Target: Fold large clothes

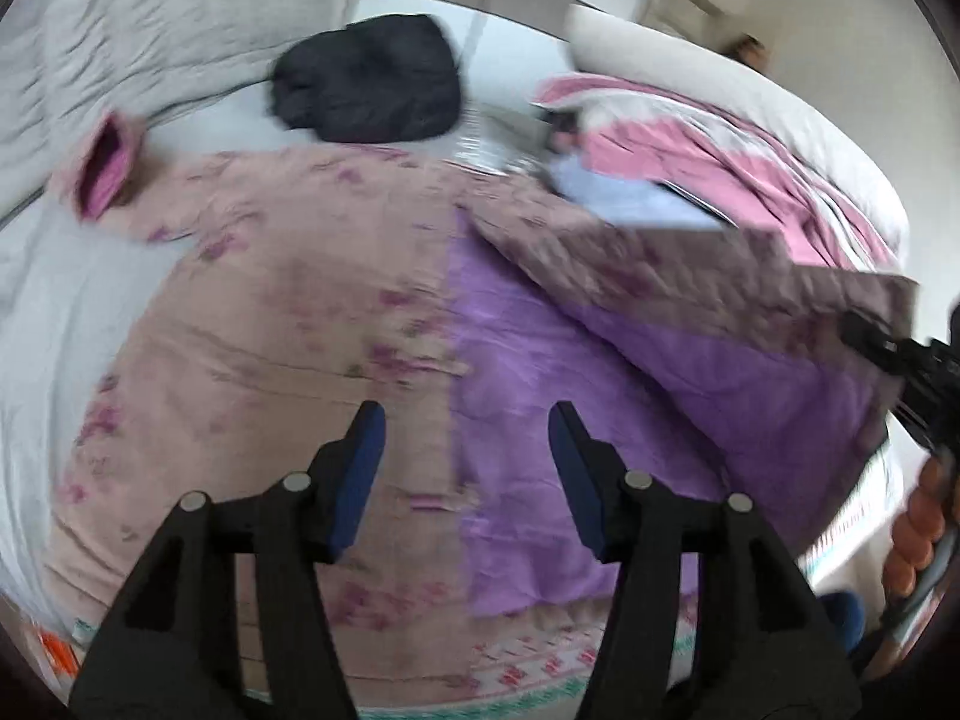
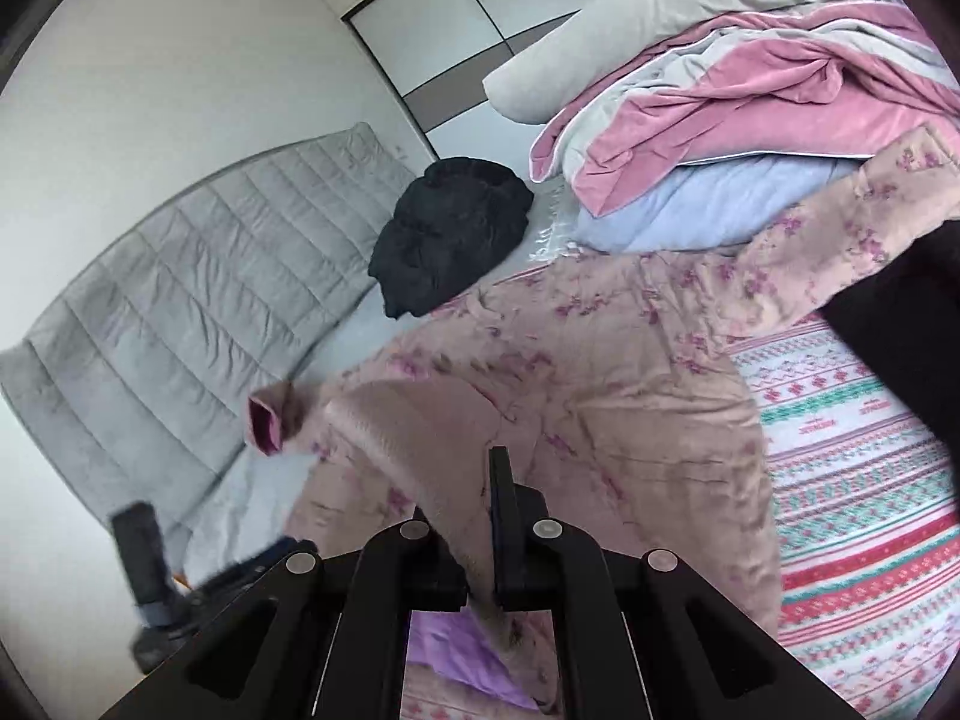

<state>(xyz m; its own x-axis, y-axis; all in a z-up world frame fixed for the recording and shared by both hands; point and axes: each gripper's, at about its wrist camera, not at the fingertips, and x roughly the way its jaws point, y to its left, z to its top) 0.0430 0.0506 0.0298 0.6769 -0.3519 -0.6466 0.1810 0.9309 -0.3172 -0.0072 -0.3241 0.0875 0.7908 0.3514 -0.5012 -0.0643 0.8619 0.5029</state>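
Observation:
A large pink floral padded coat [image 1: 270, 312] with purple lining [image 1: 570, 360] lies spread on the bed; it also shows in the right wrist view [image 2: 600, 396]. My left gripper [image 1: 467, 438] is open and empty, hovering above the coat's middle. My right gripper [image 2: 468, 498] is shut on the coat's front panel edge, holding it lifted so the lining shows beneath. In the left wrist view the right gripper [image 1: 900, 354] appears at the far right, holding that flap. One sleeve with a pink cuff [image 1: 102, 168] lies out to the left.
A black garment [image 1: 366, 84] lies beyond the coat. A pink and grey quilt pile [image 2: 750, 102] and pale blue bedding [image 2: 690, 204] sit at the right. A grey quilted pad [image 2: 180, 276] lies left. The patterned bedsheet [image 2: 852, 480] shows at the right.

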